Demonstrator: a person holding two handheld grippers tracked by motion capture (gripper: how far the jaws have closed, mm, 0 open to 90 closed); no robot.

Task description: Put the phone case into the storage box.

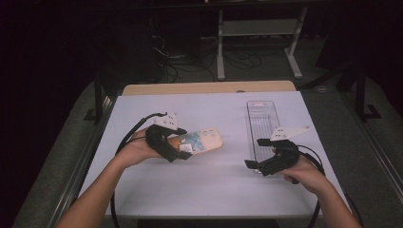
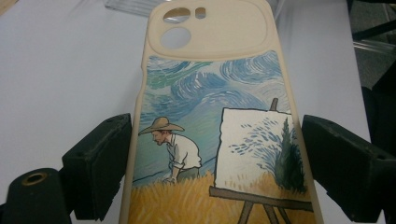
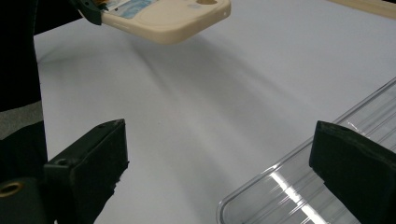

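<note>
1. Left claw (image 1: 183, 151), toward the left edge of the white tabletop (image 1: 204, 190), is clenched on the long sides of a cream soft phone case printed with a painter in a straw hat at an easel (image 2: 210, 126). The case is off the surface and roughly level, probably for carrying.
2. Case has no readable brand or text; its camera cutouts point away from the hand.
3. Right claw (image 1: 256, 154) is released, jaws wide with nothing between them, beside a clear long plastic tray (image 1: 262, 116) near the right edge, likely the drop spot.
</note>
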